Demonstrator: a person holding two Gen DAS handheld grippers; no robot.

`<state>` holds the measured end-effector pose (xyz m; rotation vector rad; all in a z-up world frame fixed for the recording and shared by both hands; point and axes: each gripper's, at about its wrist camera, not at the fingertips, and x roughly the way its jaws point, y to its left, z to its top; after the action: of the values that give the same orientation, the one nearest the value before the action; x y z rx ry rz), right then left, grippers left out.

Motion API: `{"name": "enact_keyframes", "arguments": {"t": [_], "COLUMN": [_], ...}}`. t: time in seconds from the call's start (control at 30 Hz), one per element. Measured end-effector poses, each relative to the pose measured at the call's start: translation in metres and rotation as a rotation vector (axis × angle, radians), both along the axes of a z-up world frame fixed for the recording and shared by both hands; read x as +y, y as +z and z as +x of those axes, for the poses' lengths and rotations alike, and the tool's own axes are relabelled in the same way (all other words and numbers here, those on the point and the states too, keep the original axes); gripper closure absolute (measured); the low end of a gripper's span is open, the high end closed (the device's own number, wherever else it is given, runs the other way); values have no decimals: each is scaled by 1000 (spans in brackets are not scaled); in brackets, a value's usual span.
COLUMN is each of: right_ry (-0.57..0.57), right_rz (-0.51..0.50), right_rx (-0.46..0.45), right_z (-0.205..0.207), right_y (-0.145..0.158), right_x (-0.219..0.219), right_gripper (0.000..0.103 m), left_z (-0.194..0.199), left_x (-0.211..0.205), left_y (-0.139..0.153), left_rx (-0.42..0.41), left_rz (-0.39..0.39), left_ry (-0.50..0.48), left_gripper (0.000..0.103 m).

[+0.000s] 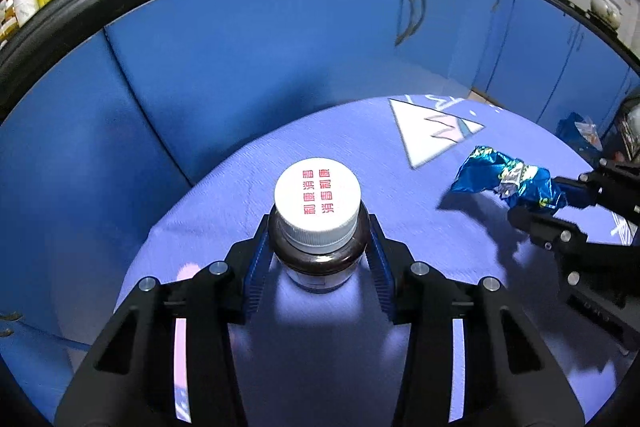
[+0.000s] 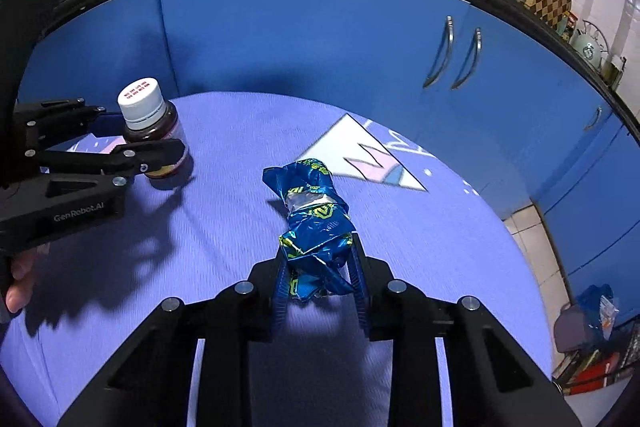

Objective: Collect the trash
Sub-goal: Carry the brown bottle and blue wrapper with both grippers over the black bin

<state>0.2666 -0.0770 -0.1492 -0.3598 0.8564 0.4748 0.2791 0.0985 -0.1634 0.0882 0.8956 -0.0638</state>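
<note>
Brown glass or plastic forms the body of the bottle (image 1: 320, 259), which carries a white ribbed screw cap (image 1: 317, 201) printed with red characters. The left tongs (image 1: 318, 239) are clenched on this bottle, one blue-padded finger pressed against each side of its shoulder just below the cap. In the right wrist view the same bottle (image 2: 158, 139) stands upright with its base on the table (image 2: 224, 227), the left tongs (image 2: 160, 147) closed around its lower body.

Right tongs (image 2: 320, 267) are grasping a crumpled blue foil wrapper (image 2: 314, 223) with green and silver print. The near end of the wrapper is pinched between the two fingers; the rest extends forward beyond the fingertips, over the cloth. From the left wrist view the wrapper (image 1: 508, 179) sits well to the right of the bottle, held at its right end by the right tongs (image 1: 548, 205).

A purple-blue cloth covers the table, with a white triangular print (image 2: 360, 155) ahead of the right tongs. Blue cabinet doors (image 2: 320, 39) with metal handles (image 2: 452, 55) stand beyond the table
</note>
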Motion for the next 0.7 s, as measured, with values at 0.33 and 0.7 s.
{"name": "enact_keyframes", "arguments": {"t": [0.33, 0.7], "right_ry": [-36, -63], "right_rz": [-15, -11], "right_rx": [-12, -65], "right_z": [-39, -80], "right_y": [13, 38], "right_x": [-38, -76], "right_gripper": [76, 76], "left_z": [-45, -83], "left_x": [-39, -83], "left_y": [8, 33], "left_rx": [1, -37], "left_rz": [24, 42], "left_ry": [-62, -123], "left_gripper": [57, 57]}}
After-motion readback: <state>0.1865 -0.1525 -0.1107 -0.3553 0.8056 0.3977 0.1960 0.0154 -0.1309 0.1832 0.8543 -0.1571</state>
